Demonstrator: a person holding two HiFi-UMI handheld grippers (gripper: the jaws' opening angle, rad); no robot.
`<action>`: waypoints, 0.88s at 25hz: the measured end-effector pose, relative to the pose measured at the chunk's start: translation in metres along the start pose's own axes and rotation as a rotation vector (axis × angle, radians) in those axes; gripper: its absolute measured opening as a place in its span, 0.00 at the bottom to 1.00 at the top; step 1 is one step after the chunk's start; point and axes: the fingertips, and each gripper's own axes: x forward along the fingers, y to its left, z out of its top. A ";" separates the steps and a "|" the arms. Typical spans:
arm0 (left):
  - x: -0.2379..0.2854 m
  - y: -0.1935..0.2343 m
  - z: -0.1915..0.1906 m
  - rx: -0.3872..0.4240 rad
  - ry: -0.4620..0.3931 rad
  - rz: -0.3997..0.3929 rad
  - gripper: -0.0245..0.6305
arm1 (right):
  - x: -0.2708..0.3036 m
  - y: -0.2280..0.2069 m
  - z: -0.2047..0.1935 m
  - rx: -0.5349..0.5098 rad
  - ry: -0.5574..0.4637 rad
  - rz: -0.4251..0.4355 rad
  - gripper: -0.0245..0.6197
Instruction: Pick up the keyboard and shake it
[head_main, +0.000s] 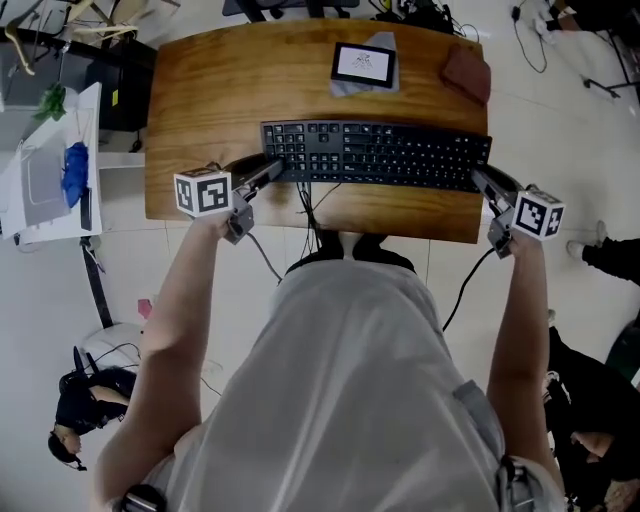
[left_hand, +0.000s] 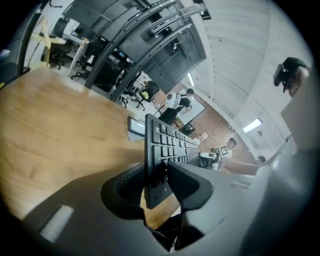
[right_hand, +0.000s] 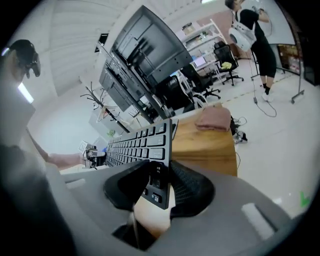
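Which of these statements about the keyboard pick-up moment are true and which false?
1. The left claw is clamped on the left end of the black keyboard. True.
2. The right claw is open and empty. False: it is clamped on the keyboard's right end.
3. A small screen lies on the wooden desk beyond the keyboard. True.
4. The brown cloth lies at the desk's far left corner. False: it lies at the far right corner, to the right of the small screen.
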 end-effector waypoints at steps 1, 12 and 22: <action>-0.002 -0.006 0.013 0.038 -0.026 -0.005 0.24 | -0.004 0.004 0.013 -0.031 -0.040 0.008 0.22; -0.023 -0.060 0.121 0.324 -0.208 -0.011 0.24 | -0.054 0.051 0.107 -0.270 -0.335 -0.007 0.22; -0.045 -0.105 0.186 0.515 -0.375 -0.049 0.24 | -0.095 0.090 0.171 -0.446 -0.525 -0.016 0.22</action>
